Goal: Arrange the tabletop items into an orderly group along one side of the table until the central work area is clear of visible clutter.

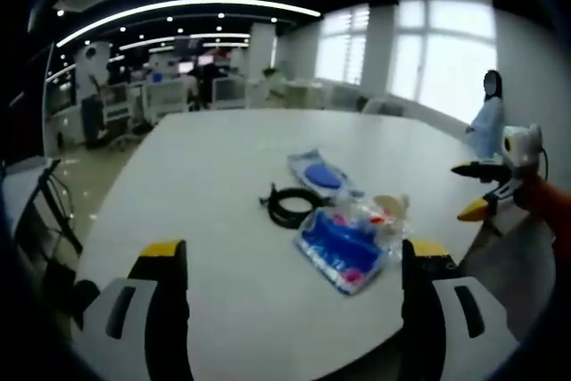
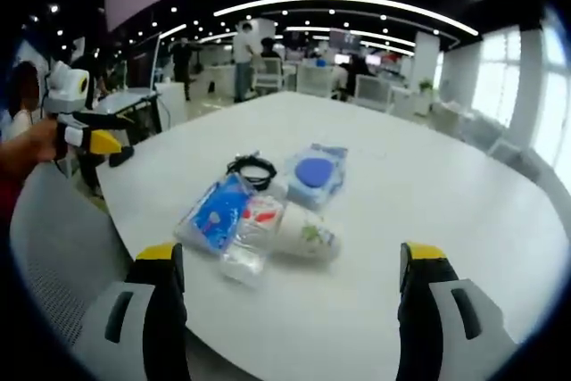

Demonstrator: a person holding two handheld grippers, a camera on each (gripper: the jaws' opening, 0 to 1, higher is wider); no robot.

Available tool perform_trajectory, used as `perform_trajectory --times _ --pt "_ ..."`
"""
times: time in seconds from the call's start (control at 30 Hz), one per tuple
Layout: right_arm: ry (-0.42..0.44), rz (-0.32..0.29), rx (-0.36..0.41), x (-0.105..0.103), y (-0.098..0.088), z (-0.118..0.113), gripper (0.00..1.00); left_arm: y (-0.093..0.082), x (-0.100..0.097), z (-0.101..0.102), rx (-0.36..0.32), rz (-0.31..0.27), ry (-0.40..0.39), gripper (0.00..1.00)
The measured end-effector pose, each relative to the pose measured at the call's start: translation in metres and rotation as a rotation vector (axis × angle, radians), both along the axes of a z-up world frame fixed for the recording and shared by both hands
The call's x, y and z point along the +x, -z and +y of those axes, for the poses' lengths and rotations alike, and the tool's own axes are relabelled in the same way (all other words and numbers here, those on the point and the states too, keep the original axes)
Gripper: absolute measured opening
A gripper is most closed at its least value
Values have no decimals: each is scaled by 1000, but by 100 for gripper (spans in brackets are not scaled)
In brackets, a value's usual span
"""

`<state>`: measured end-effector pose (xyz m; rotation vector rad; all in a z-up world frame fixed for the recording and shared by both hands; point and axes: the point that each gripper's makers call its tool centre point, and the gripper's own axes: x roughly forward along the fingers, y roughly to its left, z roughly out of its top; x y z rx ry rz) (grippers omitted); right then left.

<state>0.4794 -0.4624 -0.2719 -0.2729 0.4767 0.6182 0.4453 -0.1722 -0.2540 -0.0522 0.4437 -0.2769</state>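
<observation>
**Small pile of items mid-worktop, both hand-held grippers wide apart & empty**

Hard to make out: the clear plastic bag [image 2: 252, 236] w/ red bits inside, contents not readable. The pale cup-like thing [image 2: 303, 234] lying on its side next to it is blurry; can't tell exactly what it is. In left gripper view that cluster is a jumble around the blue packet [image 1: 341, 252], edges overlapping. Far room is blurred: desks, chairs, a few people.

Left hand-held gripper [image 1: 294, 260]: jaws spread wide, nothing between them, touching nothing, hovering over the near edge of the white worktop [image 1: 214, 185]. It also shows at the left of right gripper view [image 2: 98, 144], off the worktop edge, held by a hand [image 2: 31, 144].

Right hand-held gripper [image 2: 290, 260]: jaws wide apart, empty, no contact. Also seen at right of left gripper view [image 1: 486, 189], jaws parted.

Items sit grouped, touching or just beside each other: blue packet [image 2: 214, 211], black coiled cable [image 2: 252, 168] behind it, flat pouch w/ blue disc [image 2: 314, 174] beside the cable.
</observation>
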Motion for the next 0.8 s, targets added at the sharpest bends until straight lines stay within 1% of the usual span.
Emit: perform_trajectory --times 0.63,0.8 --pt "10 -2 3 0 0 0 99 4 -1 -8 6 14 37 95" --pt "8 -2 -7 0 1 0 99 3 -1 -10 1 11 49 95"
